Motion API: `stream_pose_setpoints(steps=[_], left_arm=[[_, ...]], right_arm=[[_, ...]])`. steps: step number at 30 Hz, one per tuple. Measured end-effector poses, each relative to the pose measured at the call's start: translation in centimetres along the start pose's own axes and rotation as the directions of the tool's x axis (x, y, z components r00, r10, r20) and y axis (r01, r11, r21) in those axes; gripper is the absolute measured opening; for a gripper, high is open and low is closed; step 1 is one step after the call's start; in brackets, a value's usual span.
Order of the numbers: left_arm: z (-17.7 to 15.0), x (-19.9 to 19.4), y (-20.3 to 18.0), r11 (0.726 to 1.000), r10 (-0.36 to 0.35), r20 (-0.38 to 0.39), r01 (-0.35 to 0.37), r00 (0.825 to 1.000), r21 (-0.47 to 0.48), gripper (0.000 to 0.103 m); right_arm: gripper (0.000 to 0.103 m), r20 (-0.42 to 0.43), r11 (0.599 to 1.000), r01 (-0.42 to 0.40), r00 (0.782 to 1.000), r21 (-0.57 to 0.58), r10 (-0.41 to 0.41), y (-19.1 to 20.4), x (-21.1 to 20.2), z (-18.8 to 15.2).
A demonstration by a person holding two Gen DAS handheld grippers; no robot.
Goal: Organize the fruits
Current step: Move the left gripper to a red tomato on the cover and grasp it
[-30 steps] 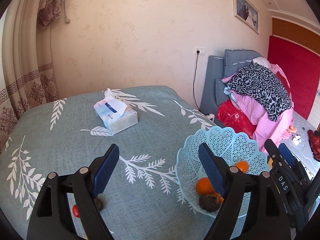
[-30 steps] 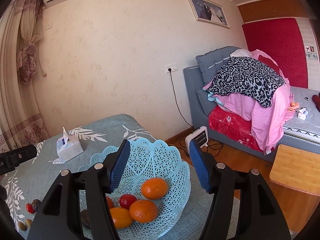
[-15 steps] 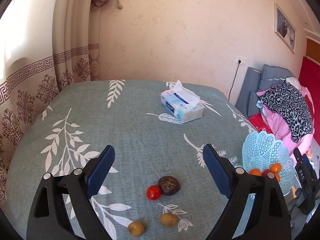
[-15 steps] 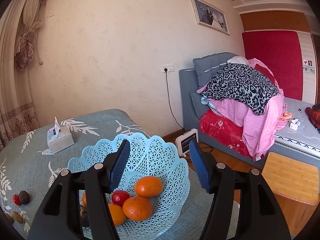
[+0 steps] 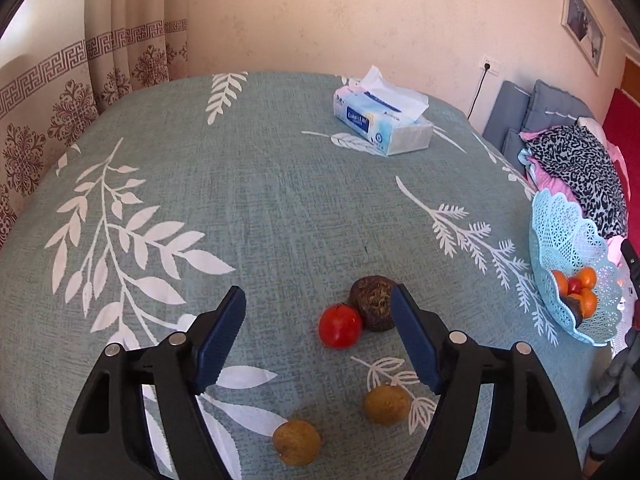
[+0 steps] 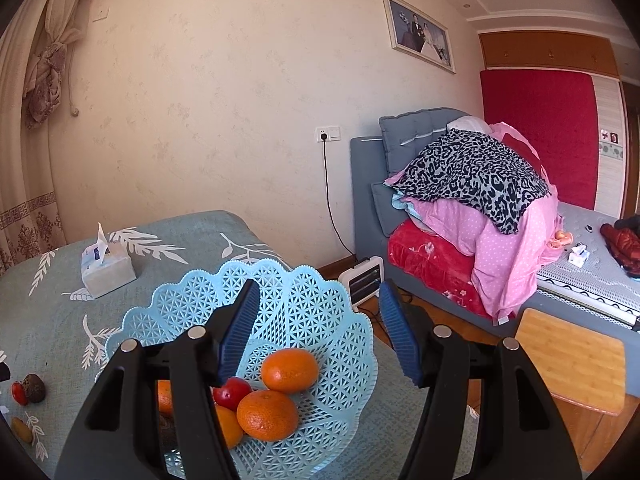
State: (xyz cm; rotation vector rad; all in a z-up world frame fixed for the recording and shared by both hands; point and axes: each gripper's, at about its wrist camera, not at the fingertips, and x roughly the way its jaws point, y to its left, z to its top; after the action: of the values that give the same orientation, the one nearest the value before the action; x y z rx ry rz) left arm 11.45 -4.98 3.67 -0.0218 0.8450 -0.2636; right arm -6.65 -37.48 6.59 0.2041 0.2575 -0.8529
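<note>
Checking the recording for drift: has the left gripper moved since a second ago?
Yes. The left gripper swung away from the basket, over the loose fruit; its fingers have just been closing, nothing gripped.

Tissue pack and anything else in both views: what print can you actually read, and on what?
Tissue pack, blue label on its side: there is print, but too blurred to read with confidence.
Tissue pack in the right wrist view: label too small to read.
Framed picture on the wall: a photo, no text legible.
Basket, fruit, tablecloth: no print.
</note>
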Motion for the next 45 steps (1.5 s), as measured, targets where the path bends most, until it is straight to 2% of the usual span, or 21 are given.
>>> stream_pose_setpoints(steps=[4,7,9,16,18,26,32,34,35,36,43,45], left_arm=[[-0.4,1.8,0.0,1.0,-0.026,-0.064,0.026,0.998,-0.005,0.062],[-0.4,1.8,-0.1,0.999,-0.039,-0.059,0.039,0.997,-0.004,0.059],[-0.4,1.7,-0.3,0.999,-0.048,-0.055,0.049,0.997,0.003,0.053],[-1.0,1.6,-0.4,0.998,-0.059,-0.055,0.06,0.997,0.011,0.048],[-1.1,1.5,-0.5,0.998,-0.067,-0.053,0.068,0.996,0.013,0.044],[-1.7,1.6,-0.1,0.996,-0.087,-0.073,0.086,0.994,-0.004,0.041],[-1.7,1.8,-0.6,0.997,-0.074,-0.068,0.075,0.995,0.017,0.039],[-1.6,1.8,-0.7,0.997,-0.071,-0.065,0.073,0.995,0.026,0.033],[-1.6,1.8,-0.7,0.997,-0.073,-0.066,0.074,0.995,0.023,0.026],[-1.6,1.7,-0.6,0.997,-0.071,-0.066,0.072,0.995,0.02,0.026],[-1.0,-1.1,0.6,1.0,-0.023,0.03,0.023,0.999,-0.014,0.026],[-0.9,-2.0,1.1,1.0,0.0,0.058,0.001,0.998,-0.025,0.026]], right_arm=[[0.064,-0.006,1.0,-0.012,1.0,-0.004,0.012,0.1,0.1,-0.1],[0.065,-0.008,1.0,-0.02,1.0,-0.005,0.02,0.1,0.3,0.0],[0.065,-0.011,1.0,-0.023,1.0,-0.007,0.023,0.2,0.3,0.0],[0.065,-0.01,1.0,-0.024,1.0,-0.011,0.024,0.2,0.3,0.0],[0.065,-0.008,1.0,-0.026,1.0,-0.014,0.025,0.2,0.1,-0.1],[0.065,0.0,0.999,-0.031,1.0,-0.024,0.031,0.3,-0.1,-0.1],[0.065,0.003,0.999,-0.033,0.999,-0.03,0.033,0.3,-0.2,-0.1],[0.065,0.005,0.999,-0.032,0.999,-0.034,0.032,0.4,-0.3,-0.1],[0.065,0.008,0.999,-0.03,0.999,-0.037,0.031,0.4,-0.4,-0.1],[0.065,0.012,0.999,-0.029,0.999,-0.041,0.029,0.5,-0.4,-0.1],[0.065,0.065,0.994,0.001,0.998,-0.106,0.006,1.9,-1.5,-0.2],[0.065,0.062,0.992,-0.02,0.998,-0.125,0.028,2.6,-2.2,-0.1]])
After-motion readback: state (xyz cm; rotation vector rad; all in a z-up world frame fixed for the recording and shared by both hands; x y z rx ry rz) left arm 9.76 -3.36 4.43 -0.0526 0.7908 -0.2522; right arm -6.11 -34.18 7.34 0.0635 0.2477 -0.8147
